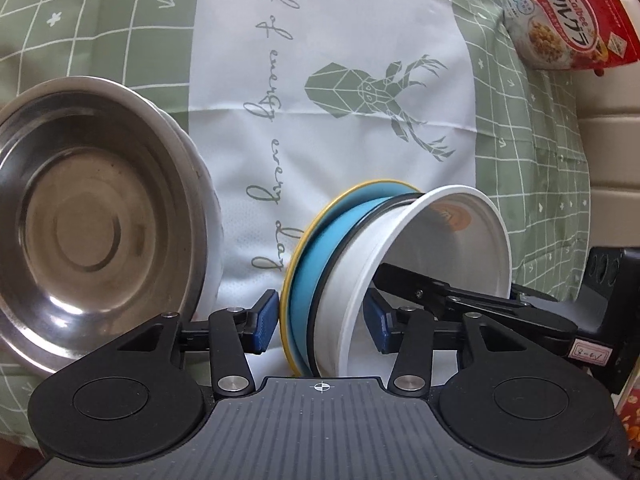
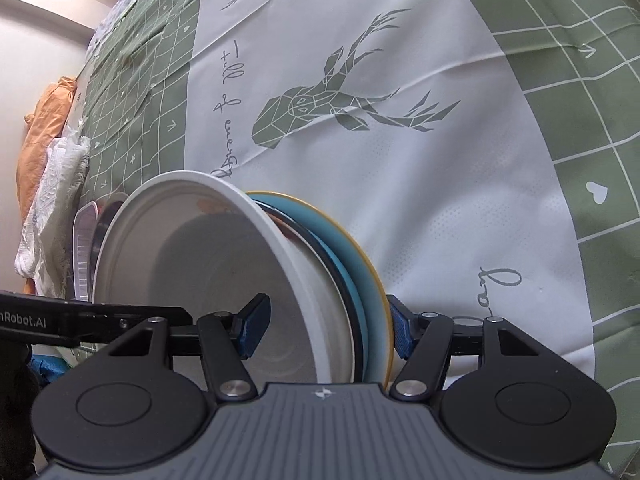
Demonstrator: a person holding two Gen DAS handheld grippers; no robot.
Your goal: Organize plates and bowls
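A stack stands tilted on its edge on the tablecloth: a white bowl [image 1: 460, 248] [image 2: 180, 260], a black-rimmed plate [image 1: 340, 258], and a blue plate with a yellow rim [image 1: 316, 260] [image 2: 360, 264]. My right gripper [image 2: 328, 328] is shut on this stack, one pad inside the bowl and the other against the yellow-rimmed plate. Its finger [image 1: 404, 280] reaches into the bowl in the left wrist view. My left gripper [image 1: 322, 326] straddles the same stack from the opposite side. Its pads stand very close on both sides, with a thin gap showing at the bowl side.
A steel dish [image 1: 100, 220] lies on white dishes at the left, with its edge [image 2: 108, 208] beside a clear plastic tray [image 2: 82, 248]. A red cereal bag [image 1: 572, 20] lies far right. Orange cloth [image 2: 44, 128] and white cloth [image 2: 56, 208] hang at the table edge.
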